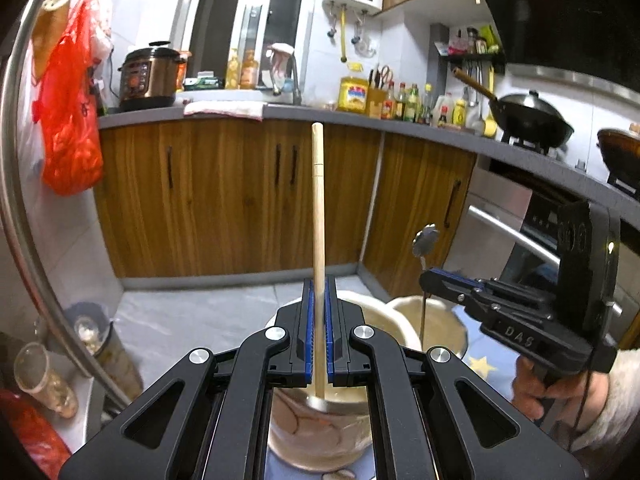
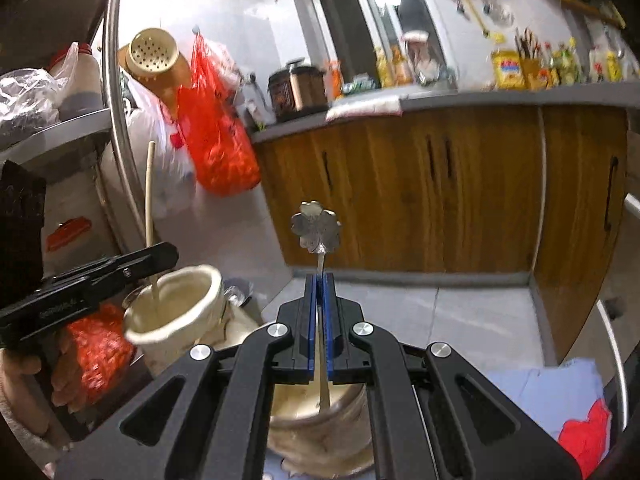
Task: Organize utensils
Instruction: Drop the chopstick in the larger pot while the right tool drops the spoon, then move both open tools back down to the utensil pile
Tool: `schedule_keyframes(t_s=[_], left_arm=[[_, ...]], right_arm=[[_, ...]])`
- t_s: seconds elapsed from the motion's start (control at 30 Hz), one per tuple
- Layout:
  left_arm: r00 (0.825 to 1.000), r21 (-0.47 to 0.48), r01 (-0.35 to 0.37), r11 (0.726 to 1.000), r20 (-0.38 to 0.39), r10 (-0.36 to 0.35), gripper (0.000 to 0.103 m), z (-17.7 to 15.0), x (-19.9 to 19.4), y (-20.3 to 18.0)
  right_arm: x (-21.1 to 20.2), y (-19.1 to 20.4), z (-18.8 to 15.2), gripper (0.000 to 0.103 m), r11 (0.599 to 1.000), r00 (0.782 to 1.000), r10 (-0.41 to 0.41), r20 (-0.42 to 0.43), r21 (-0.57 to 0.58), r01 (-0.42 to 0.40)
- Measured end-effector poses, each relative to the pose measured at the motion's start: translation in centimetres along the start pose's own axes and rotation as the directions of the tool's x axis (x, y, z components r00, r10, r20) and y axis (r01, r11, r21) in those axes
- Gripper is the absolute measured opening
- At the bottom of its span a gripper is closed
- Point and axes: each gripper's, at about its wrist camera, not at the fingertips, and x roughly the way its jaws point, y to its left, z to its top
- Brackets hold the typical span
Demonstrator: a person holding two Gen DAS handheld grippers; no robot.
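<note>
Chopstick (image 1: 319, 216) upright in left gripper (image 1: 319, 312).

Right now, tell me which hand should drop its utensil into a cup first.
Either, marginally left. The left gripper holds the wooden-handled utensil upright, its lower end already inside the cream cup. The right gripper likewise holds the flower-topped spoon over its own cup.

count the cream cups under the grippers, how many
2: one cup beneath the left gripper, receiving the wooden-handled utensil; another cup beneath the right gripper, receiving the flower-topped metal utensil. None seem hidden.
</note>
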Motion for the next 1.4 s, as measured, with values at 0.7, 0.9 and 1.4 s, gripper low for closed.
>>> schedule_keyframes(t_s=[0.7,0.9,1.4], left_arm=[[0.997,0.033,-0.071,0.997,0.002,0.071,0.044,-0.3,-1.4,-1.2],[0.992,0.044,-0.117,0.992,0.047,0.115,0.07,-1.1,-5.4,-2.9],[0.978,-0.081,-0.205,0.975,0.02,0.208,0.094,-7.8,-11.3,-5.8]], right_arm=[[-2.1,-0.2,0.2,0.033,0.998,0.999,-0.027,-0.033,0.049,0.029],[-7.4,1.1,-0.9,0.071,0.995,0.999,-0.039,-0.003,0.087,0.039],[-13.5,5.1,-8.4,0.098,0.986,0.986,-0.166,0.009,-0.011,0.166]])
